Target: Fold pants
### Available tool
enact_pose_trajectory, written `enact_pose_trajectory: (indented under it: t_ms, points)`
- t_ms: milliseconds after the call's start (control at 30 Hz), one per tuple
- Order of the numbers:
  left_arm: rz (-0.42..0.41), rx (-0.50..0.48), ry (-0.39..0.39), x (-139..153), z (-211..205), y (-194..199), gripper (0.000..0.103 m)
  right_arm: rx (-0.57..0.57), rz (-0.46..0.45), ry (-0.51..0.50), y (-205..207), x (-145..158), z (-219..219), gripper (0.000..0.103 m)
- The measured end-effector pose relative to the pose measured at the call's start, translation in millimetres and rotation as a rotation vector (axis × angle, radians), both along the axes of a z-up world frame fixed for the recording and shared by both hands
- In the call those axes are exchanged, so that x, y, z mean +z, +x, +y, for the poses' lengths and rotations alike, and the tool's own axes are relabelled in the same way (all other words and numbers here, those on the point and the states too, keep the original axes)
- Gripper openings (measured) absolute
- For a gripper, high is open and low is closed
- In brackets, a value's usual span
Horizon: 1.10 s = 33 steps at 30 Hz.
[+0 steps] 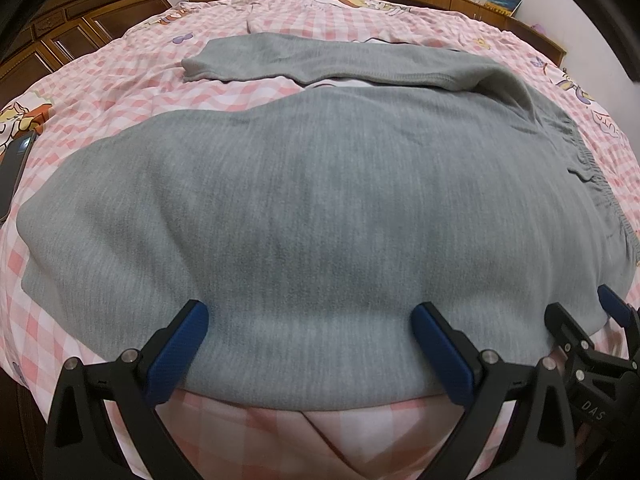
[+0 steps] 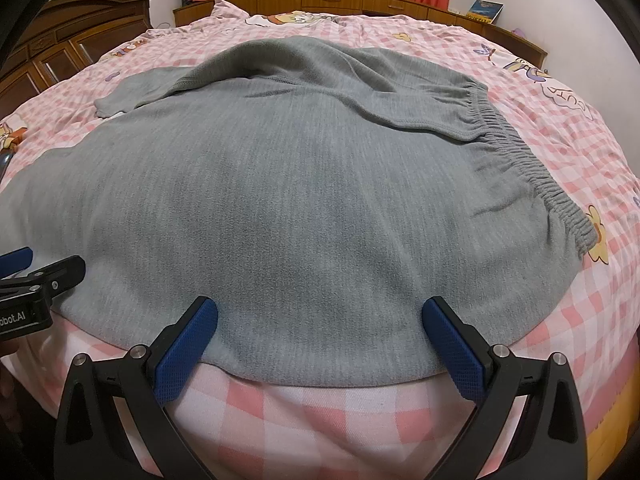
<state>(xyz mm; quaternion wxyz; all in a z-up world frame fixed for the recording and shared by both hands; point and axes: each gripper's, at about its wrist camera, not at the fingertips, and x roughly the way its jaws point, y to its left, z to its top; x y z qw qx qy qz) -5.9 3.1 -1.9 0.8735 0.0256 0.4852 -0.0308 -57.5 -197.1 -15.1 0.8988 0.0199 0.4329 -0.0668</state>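
Grey knit pants (image 1: 304, 200) lie spread flat on the bed, waistband (image 1: 592, 168) to the right, one leg running left near me and the other leg (image 1: 248, 60) lying farther back. My left gripper (image 1: 310, 320) is open, its blue pads over the near edge of the near leg. My right gripper (image 2: 320, 312) is open over the near edge closer to the elastic waistband (image 2: 516, 148). The right gripper also shows in the left wrist view (image 1: 580, 312), and the left gripper shows in the right wrist view (image 2: 44, 268). Neither holds cloth.
The bed has a pink checked cartoon sheet (image 1: 120, 80). A dark phone (image 1: 16, 160) lies at the left edge. A dark wooden wardrobe (image 1: 60, 28) stands left; a wooden headboard shelf (image 2: 340, 0) with a book (image 2: 486, 10) and curtains are at the back.
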Motion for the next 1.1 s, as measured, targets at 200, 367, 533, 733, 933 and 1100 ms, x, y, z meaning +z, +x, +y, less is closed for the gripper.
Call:
enact_pose_trajectory:
  t_ms: [200,367,533,733,933,1100]
  points:
    - [0.000,0.000,0.000,0,0,0,0.103,0.000,-0.001,0.000,0,0,0,0.103]
    - [-0.001,0.000,0.000,-1,0,0,0.103,0.000,-0.001,-0.001,0,-1,0,0.103]
    - [-0.001,0.000,0.000,-1,0,0,0.103,0.000,-0.001,-0.001,-1,-1,1,0.103]
    - [0.002,0.001,-0.001,-1,1,0,0.103,0.011,0.005,-0.001,0,1,-1,0.103]
    - [0.000,-0.015,-0.012,4,4,2,0.103,0.062,0.019,0.025,1,7,-8,0.103]
    - [0.012,-0.037,-0.034,14,16,3,0.103,0.098,0.024,0.065,-3,18,-23,0.100]
